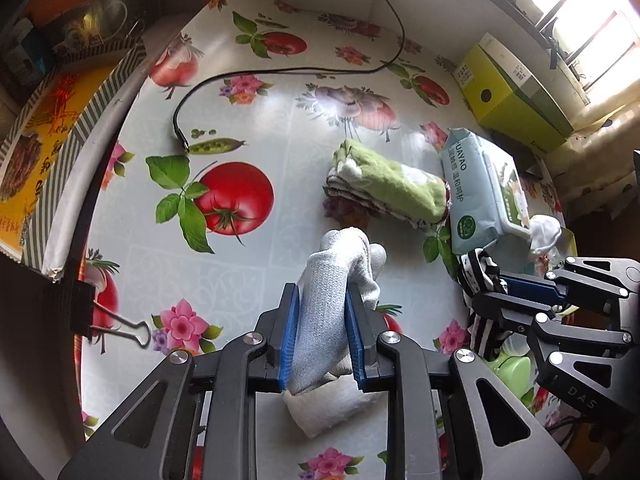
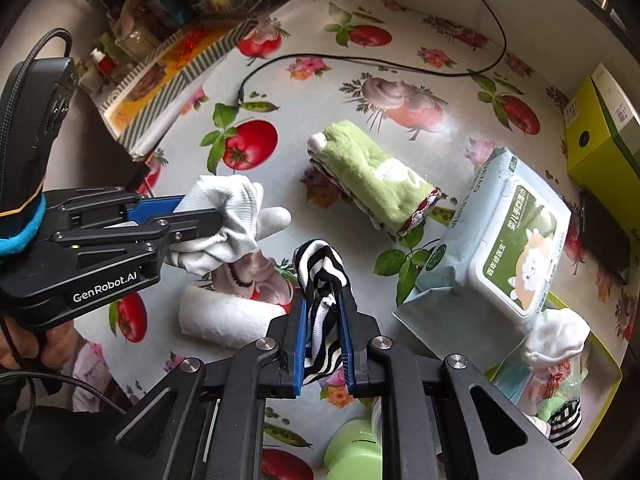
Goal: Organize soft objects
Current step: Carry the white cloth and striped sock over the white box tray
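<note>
My left gripper (image 1: 322, 300) is shut on a white sock (image 1: 332, 292), which bulges out past the blue pads above the flowered tablecloth (image 1: 248, 248). In the right wrist view that same gripper (image 2: 200, 210) comes in from the left with the white sock (image 2: 228, 216). My right gripper (image 2: 324, 312) is shut on a black-and-white striped sock (image 2: 322, 276), also seen as the striped sock (image 1: 480, 276) at the right of the left wrist view. A folded green towel (image 2: 372, 176) lies in the middle of the table. A rolled white cloth (image 2: 224, 320) lies below the left gripper.
A pack of wet wipes (image 2: 500, 240) lies right of the towel, with a white sock (image 2: 556, 340) and a yellow-rimmed tray (image 2: 600, 360) beyond it. A green box (image 2: 600, 140) stands at the back right. A black cable (image 2: 360, 60) crosses the far table. A pale green bottle (image 2: 352, 452) is near.
</note>
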`<state>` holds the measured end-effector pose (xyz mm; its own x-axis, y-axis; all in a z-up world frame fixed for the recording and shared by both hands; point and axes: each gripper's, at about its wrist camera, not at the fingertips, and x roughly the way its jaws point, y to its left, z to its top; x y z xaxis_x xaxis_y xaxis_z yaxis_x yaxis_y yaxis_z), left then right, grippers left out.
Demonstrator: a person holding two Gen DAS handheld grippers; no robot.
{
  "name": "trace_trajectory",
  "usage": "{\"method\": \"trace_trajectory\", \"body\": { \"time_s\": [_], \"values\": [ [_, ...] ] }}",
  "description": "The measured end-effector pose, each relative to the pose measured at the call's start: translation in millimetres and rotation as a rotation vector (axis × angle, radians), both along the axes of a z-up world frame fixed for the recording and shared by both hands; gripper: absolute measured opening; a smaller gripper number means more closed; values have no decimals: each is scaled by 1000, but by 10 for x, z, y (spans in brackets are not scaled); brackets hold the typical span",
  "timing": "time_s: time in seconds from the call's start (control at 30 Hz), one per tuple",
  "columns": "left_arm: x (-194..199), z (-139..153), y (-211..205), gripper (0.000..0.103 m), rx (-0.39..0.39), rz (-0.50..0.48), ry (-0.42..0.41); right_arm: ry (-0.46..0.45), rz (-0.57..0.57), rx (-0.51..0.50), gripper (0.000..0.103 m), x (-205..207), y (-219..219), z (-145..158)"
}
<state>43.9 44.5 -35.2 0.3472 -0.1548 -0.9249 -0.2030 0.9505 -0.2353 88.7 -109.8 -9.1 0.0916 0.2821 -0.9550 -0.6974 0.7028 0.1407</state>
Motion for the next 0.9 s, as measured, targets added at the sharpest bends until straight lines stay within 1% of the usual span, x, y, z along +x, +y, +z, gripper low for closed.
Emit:
{"method": "trace_trajectory", "body": {
  "time_s": [0.17,0.37,0.6,0.9],
  "values": [
    [54,189,-66,24,20,-7,-38,-30,-26,48,14,-24,-91,241],
    [94,349,-201,24,27,-37,-61,-56,-63,86,14,-31,-262,434],
    [138,501,-394,24,32,-81,-86,-72,-123,117,14,-36,-538,561],
    [209,643,-701,24,40,-146,-108,-81,-203,150,14,-68,-897,642]
  ]
}}
